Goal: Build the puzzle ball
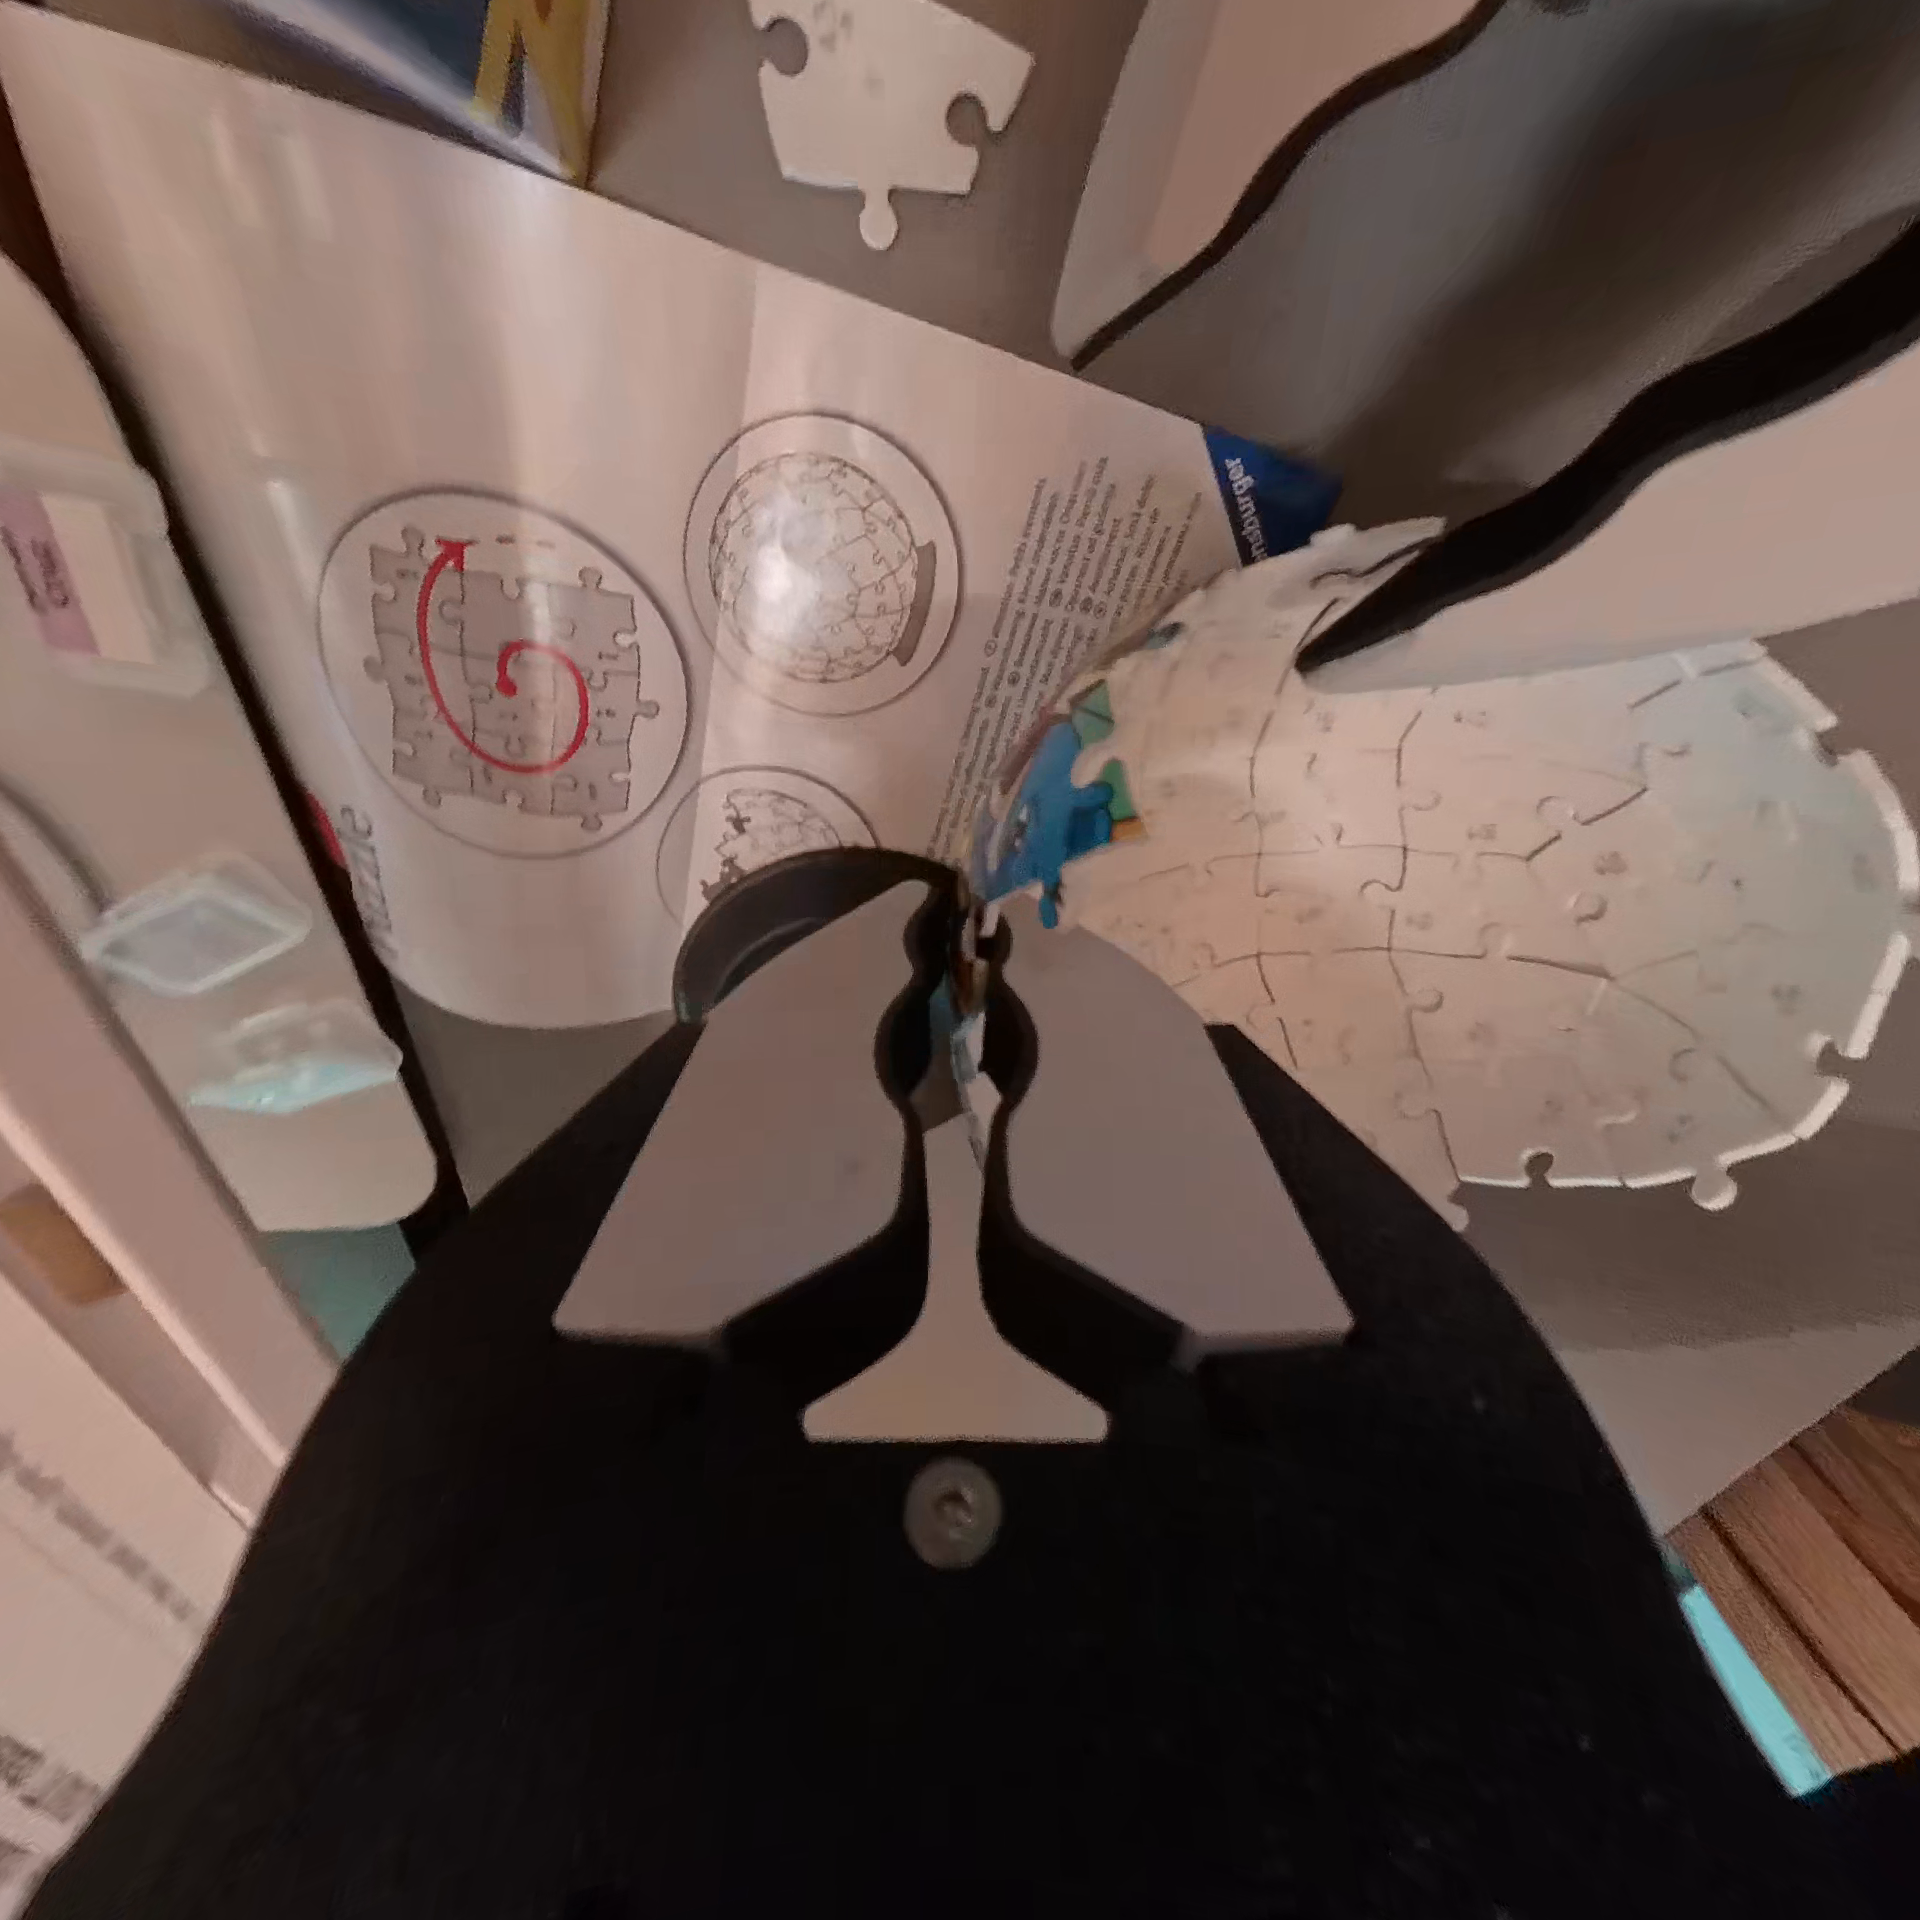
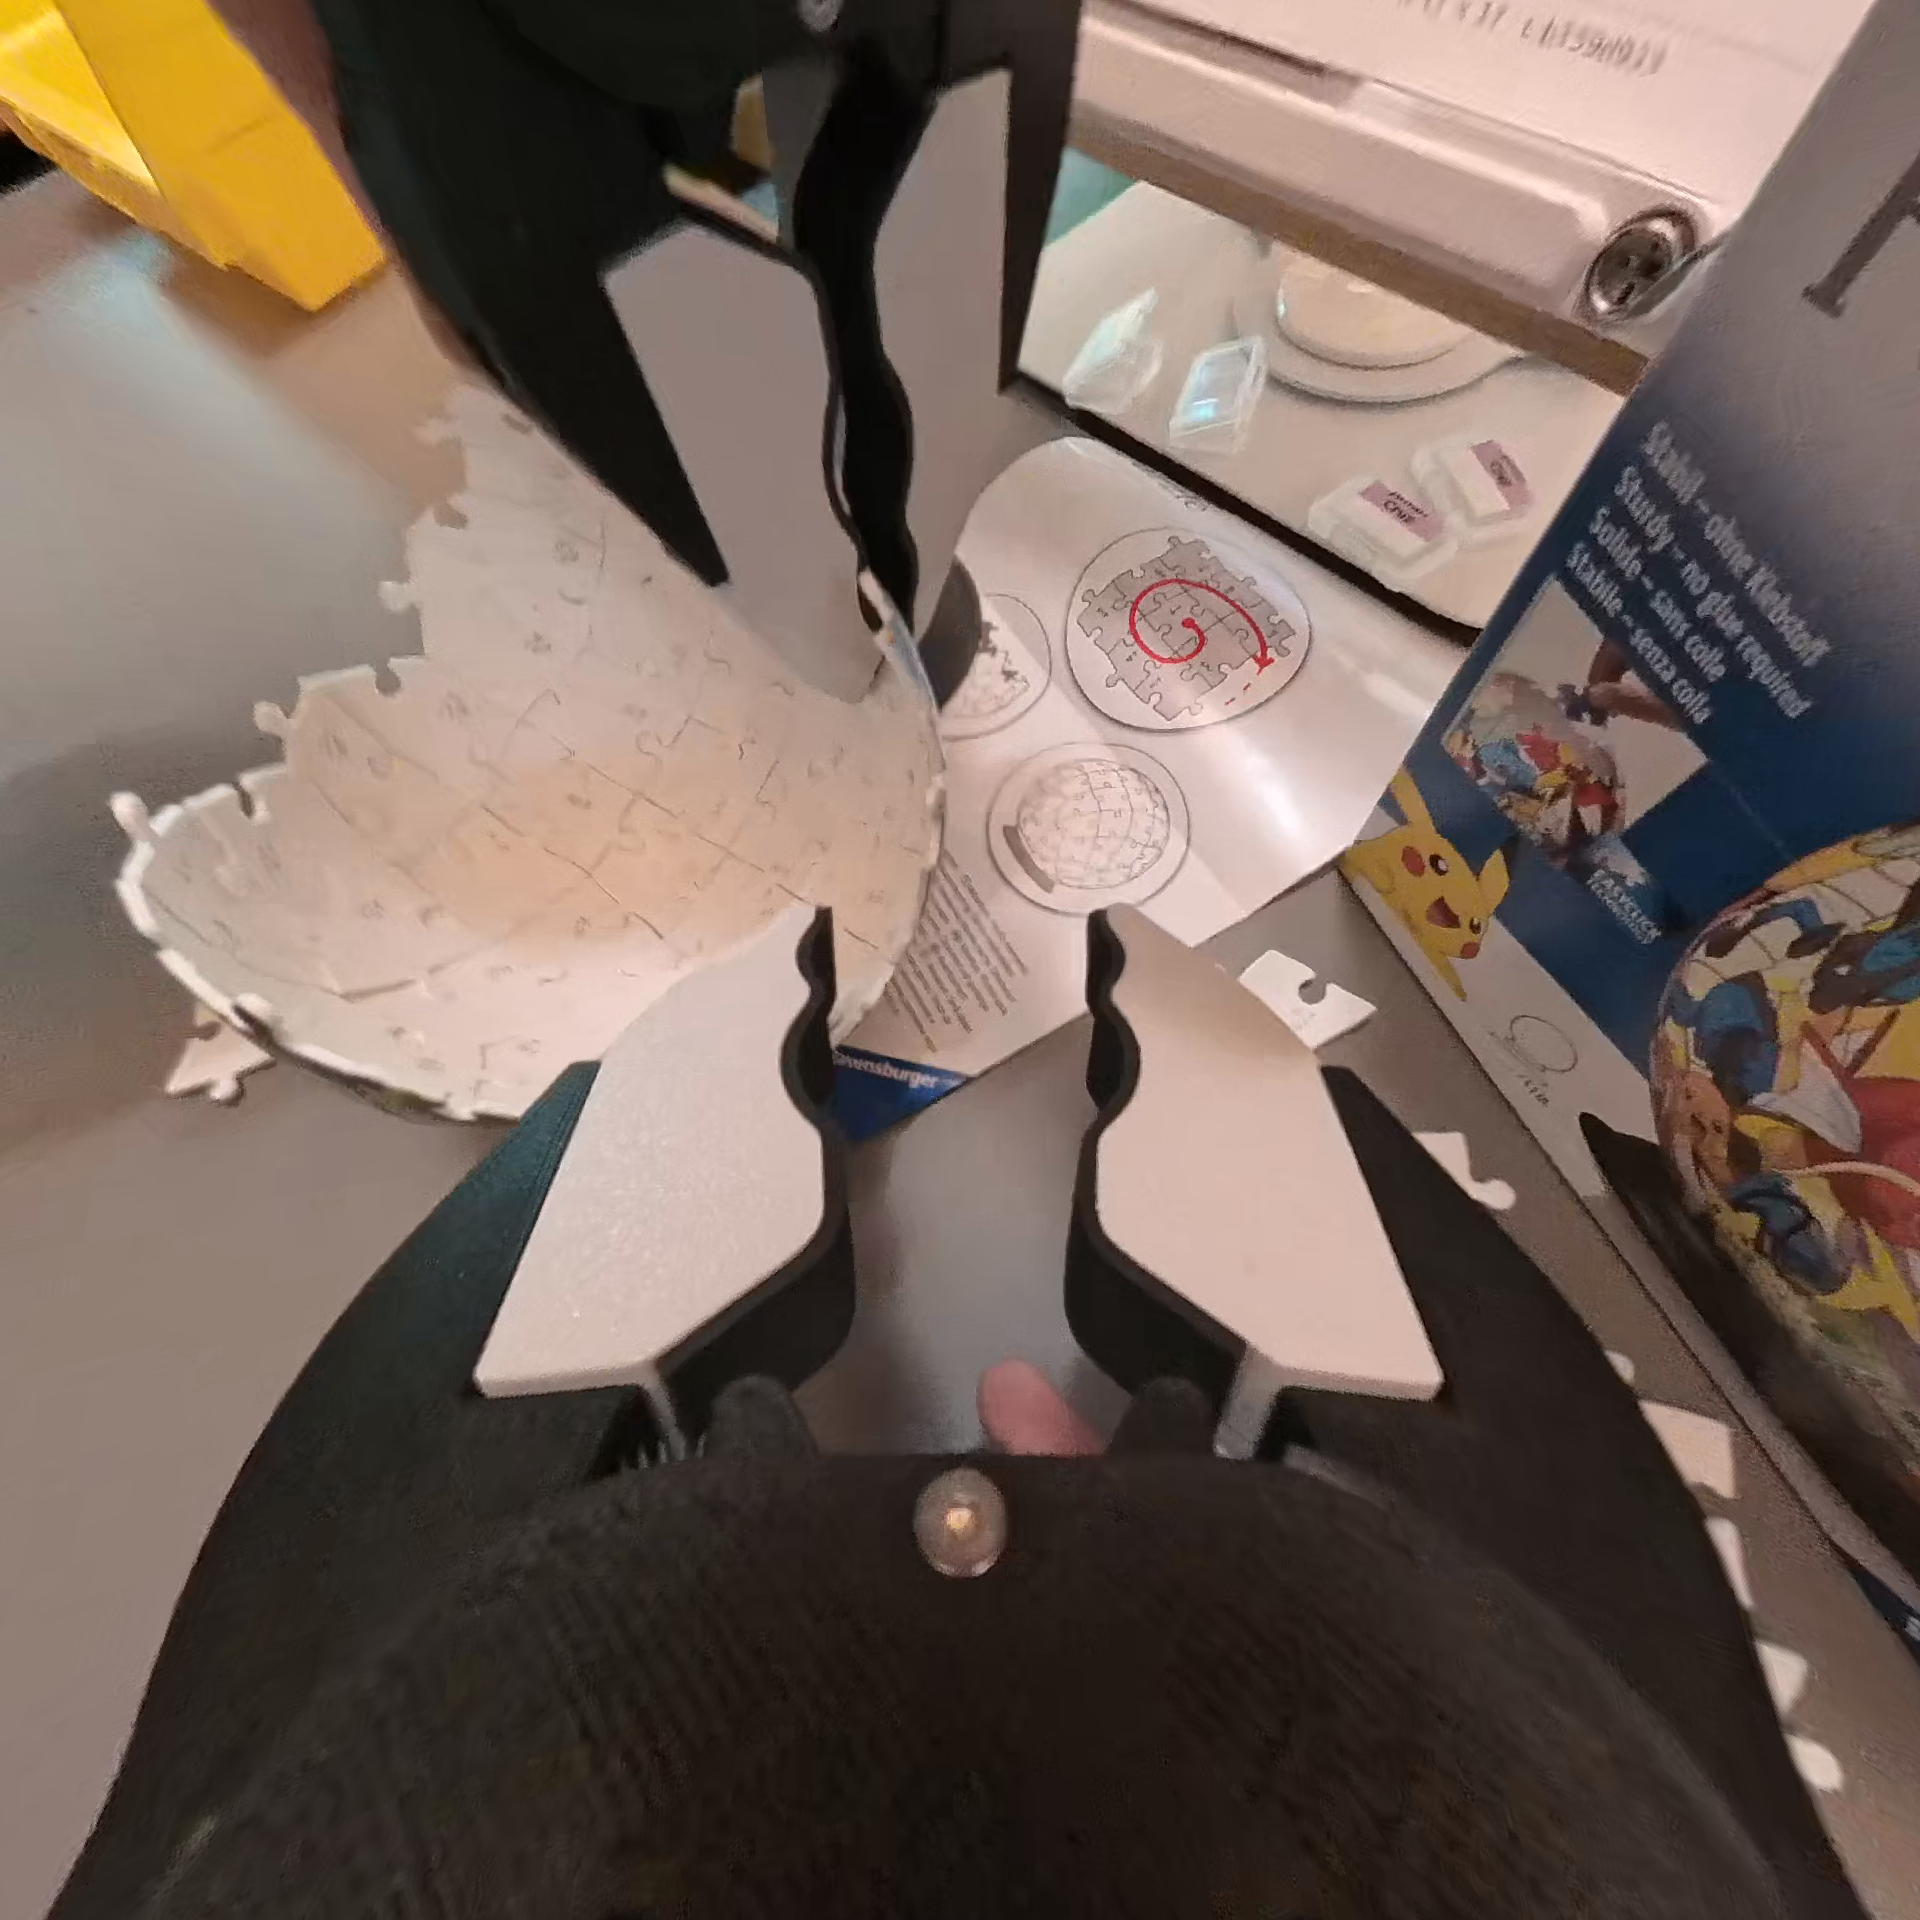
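A yellow box (image 2: 197, 156) is seen at the table's far left. Small clear plastic cases (image 2: 1216, 390) and a white round dish (image 2: 1371, 322) are noted on a lower white shelf (image 2: 1195, 301).

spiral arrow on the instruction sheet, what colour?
Red spiral arrow, on the white paper instruction sheet; clearest in the left wrist view.

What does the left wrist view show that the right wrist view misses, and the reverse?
Left wrist only: the coloured outer face of the puzzle shell at the left gripper, whose jaws are shut on its rim.

Right wrist only: the puzzle box, the yellow bin and the right gripper, jaws open and empty.

Both: the half-built shell and the instruction sheet.
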{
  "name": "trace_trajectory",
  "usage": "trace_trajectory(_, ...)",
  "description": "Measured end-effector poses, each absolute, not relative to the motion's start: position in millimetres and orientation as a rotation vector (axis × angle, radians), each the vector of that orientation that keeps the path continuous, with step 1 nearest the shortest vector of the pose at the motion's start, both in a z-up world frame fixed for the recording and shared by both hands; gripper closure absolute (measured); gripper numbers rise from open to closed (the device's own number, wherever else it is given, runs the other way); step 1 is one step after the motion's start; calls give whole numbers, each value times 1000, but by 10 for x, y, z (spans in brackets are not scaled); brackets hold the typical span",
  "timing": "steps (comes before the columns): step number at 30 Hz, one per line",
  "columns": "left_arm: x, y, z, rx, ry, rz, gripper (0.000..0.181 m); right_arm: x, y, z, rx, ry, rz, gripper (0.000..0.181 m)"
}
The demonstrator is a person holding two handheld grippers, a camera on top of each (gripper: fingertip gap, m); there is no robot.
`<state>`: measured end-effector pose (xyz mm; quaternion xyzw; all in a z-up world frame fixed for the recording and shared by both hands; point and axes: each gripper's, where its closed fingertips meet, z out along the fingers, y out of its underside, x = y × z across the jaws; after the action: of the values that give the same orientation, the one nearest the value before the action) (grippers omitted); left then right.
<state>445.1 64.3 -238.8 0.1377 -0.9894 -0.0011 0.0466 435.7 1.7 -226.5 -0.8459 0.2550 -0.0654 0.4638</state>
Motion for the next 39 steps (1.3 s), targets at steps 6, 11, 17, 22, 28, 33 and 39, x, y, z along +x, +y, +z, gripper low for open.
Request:
trace_trajectory(6, 4405, 681, -2331, 633, -3093, 46, 178, 4367, 162, -2289, -2079, 561, -226, 153)
trace_trajectory(11, 4361, 752, -2305, 692, -3154, 34, 178, 4397, 217, -2249, -2063, 512, -308, 160)
trace_trajectory(17, 4303, 742, -2224, 741, -3211, 99, 178, 4309, 239, -2250, -2048, 582, -165, 152)
trace_trajectory(22, 4248, 760, -2169, 804, -3300, 127, 178, 4221, 356, -2176, -2044, 498, -165, 161)
trace_trajectory(28, 4216, 803, -2137, 924, -3352, 173, 178, 4249, 373, -2123, -2116, 388, -371, 177)
trace_trajectory(33, 4250, 809, -2073, 1036, -3388, 333, 167, 4256, 388, -2078, -2155, 271, -567, 176)
trace_trajectory(39, 4143, 885, -1701, 1269, -3360, 715, 142, 4203, 408, -1939, -2073, 116, -894, 175)
